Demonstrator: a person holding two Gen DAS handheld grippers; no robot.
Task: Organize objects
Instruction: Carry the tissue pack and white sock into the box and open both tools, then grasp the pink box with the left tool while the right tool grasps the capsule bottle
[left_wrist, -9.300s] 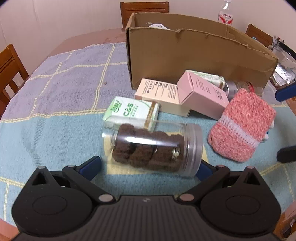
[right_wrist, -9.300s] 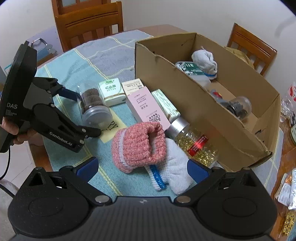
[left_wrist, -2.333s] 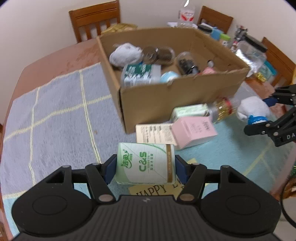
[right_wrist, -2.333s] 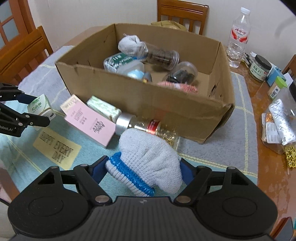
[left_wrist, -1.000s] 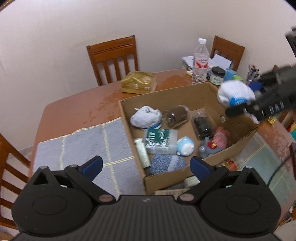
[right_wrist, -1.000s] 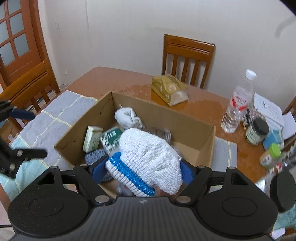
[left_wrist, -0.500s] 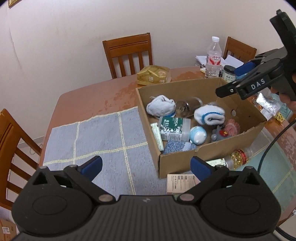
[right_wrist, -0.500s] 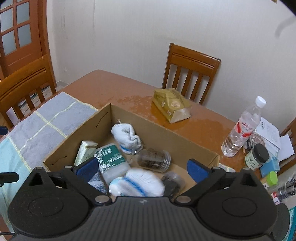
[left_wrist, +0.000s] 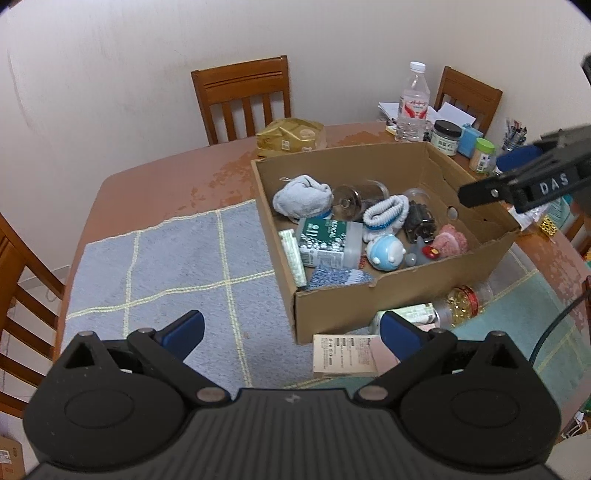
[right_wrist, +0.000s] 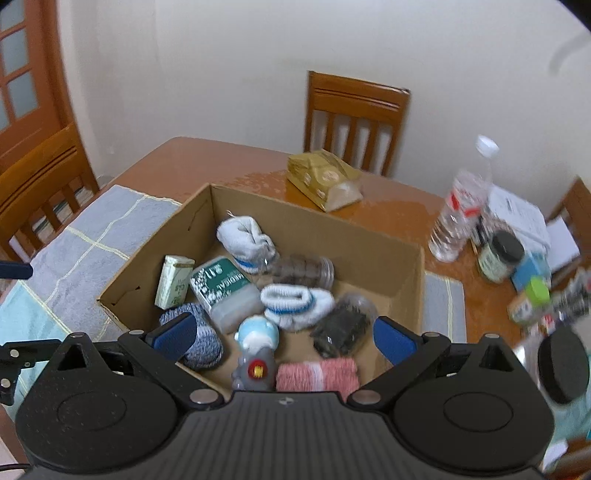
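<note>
Cardboard box (left_wrist: 402, 295) sits on the table (left_wrist: 155, 177), partly on a blue mat (left_wrist: 166, 266), at about 1 o'clock from the left gripper (left_wrist: 291, 328). We find that gripper spread wide with nothing between its fingers, held above the mat. We find the right gripper (right_wrist: 282, 332) likewise spread and empty, hovering over the near edge of the box. Inside we note a white sock with blue band (right_wrist: 295, 301) near the centre, a green medical pack (right_wrist: 225, 291) at its 9 o'clock, and a pink sock (right_wrist: 317, 374) at its 6 o'clock. Outside, a gold-filled jar (left_wrist: 463, 301) and a cream carton (left_wrist: 343, 354) lie against the near wall. A water bottle (left_wrist: 413, 103) stands at 12 o'clock beyond the box.
</note>
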